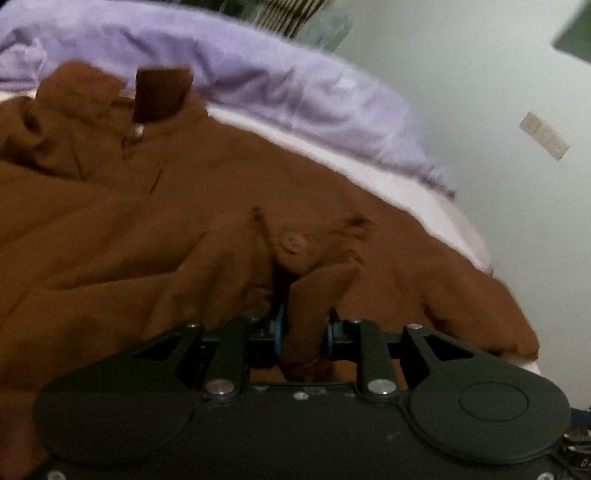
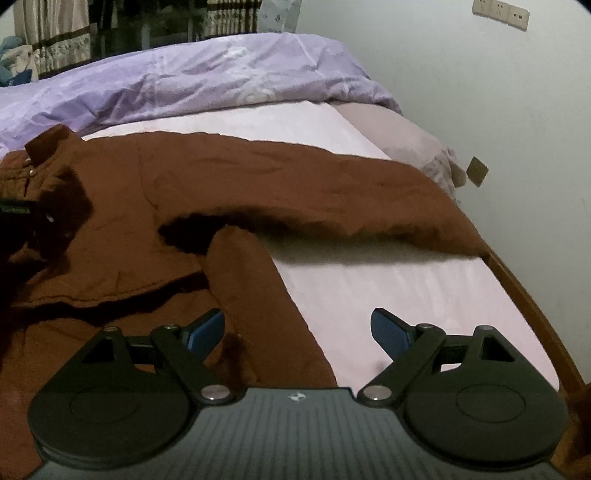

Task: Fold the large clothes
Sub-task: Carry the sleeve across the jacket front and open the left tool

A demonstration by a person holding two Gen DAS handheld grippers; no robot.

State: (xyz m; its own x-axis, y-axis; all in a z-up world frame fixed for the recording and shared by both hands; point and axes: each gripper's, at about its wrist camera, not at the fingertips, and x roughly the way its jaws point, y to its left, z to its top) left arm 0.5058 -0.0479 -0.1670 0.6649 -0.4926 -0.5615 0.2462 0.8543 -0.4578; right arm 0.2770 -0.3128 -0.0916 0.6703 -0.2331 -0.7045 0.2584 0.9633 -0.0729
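Left wrist view: I see my left gripper [image 1: 303,328] low over the brown garment [image 1: 166,229], its blue-edged pads a narrow way apart with a ridge of the brown cloth bunched between them; the picture is blurred, so I cannot tell whether the pads press on that fold or merely stand either side of it.
Button: a round brown button [image 1: 291,242] sits on the garment just beyond the pinched ridge.
Collar: the collar tab [image 1: 162,94] stands up at the garment's far edge, next to the purple duvet [image 1: 258,74].
Right wrist view: my right gripper [image 2: 297,328] is released, jaws spread wide, nothing between the blue pads [image 2: 391,332].
Right gripper position: it hangs over the garment's near right edge, the left pad above brown cloth, the right pad above bare pale sheet [image 2: 406,295].
Garment: the brown garment lies spread across the bed, crumpled, one sleeve [image 2: 243,273] folded in over the body and reaching toward my right gripper.
Garment's far side: a long brown span runs rightward to the wooden bed edge [image 2: 535,306], lifted enough to throw a shadow on the sheet.
Duvet: heaped beyond the garment, touching it at the collar end.
Pillow: a pale pillow [image 2: 410,136] lies to the right of the duvet, beyond the garment.
Wall: sockets [image 2: 500,14] above the pillow end.
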